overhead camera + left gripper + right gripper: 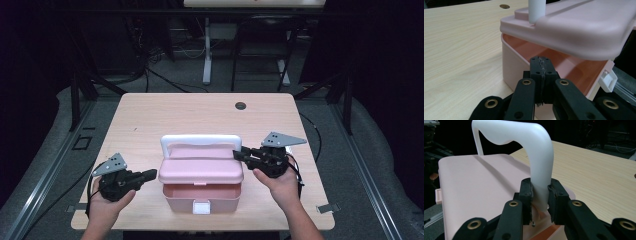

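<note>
A pink box (200, 198) with a white handle (200, 140) stands at the middle of the wooden table (150, 120). Its lid (200, 170) is tilted up, leaving a gap at the front above a white latch (201, 207). My right gripper (239, 154) is shut on the handle's right leg (536, 157), pads on either side of it (540, 195). My left gripper (151, 175) sits just left of the box. Its jaws are shut with nothing between them (541, 65), level with the gap between lid (584, 27) and base (514, 67).
A round cable hole (240, 105) sits near the table's far edge. Bare wood lies to the left, right and behind the box. Past the table are a white desk leg (206, 50), cables and dark stands on the grey floor.
</note>
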The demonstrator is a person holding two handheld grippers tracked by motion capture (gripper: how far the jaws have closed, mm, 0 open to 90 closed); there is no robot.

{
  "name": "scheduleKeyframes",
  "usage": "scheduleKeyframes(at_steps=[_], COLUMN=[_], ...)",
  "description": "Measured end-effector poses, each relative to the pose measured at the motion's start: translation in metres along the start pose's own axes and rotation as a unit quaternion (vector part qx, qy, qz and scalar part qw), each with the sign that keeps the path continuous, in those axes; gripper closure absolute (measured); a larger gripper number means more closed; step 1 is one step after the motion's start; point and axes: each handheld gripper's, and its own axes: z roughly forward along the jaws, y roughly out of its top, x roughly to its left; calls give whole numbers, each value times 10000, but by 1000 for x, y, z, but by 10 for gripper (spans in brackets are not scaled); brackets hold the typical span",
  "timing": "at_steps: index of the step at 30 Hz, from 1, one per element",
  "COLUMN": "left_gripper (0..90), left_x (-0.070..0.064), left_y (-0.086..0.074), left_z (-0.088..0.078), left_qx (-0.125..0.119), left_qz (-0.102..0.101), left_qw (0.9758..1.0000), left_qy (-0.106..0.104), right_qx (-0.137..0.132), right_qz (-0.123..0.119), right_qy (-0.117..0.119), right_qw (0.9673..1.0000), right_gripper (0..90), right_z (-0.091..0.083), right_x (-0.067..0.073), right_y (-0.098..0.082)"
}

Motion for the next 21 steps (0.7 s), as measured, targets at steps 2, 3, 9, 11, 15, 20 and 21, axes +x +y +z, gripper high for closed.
scheduleKeyframes(at_steps=[2,3,9,11,15,20,21], left_gripper=[900,900,900,900,900,900,900], left_x=[-1,-2,-7,-10,-15,-21,-22], left_y=[-2,-2,-3,-1,1,3,3], left_z=[0,0,4,9,15,20,20], left_qx=[9,24,43,82,136,208,201], left_qz=[-22,-29,-6,32,66,125,134], left_qw=[10000,10000,9999,9998,9995,9990,9989], left_qy=[1,-17,-115,-189,-273,-377,-394], right_qx=[-1,-4,-3,1,11,14,16], right_qz=[18,32,31,13,-7,-6,-9], right_qy=[3,6,-1,-17,-24,-24,-23], right_qw=[10000,10000,10000,10000,10000,10000,10000], right_gripper=[745,745,745,745,745,745,745], right_z=[0,0,0,0,0,0,0], right_x=[0,0,0,0,0,0,1], right_y=[0,1,1,1,0,0,0])
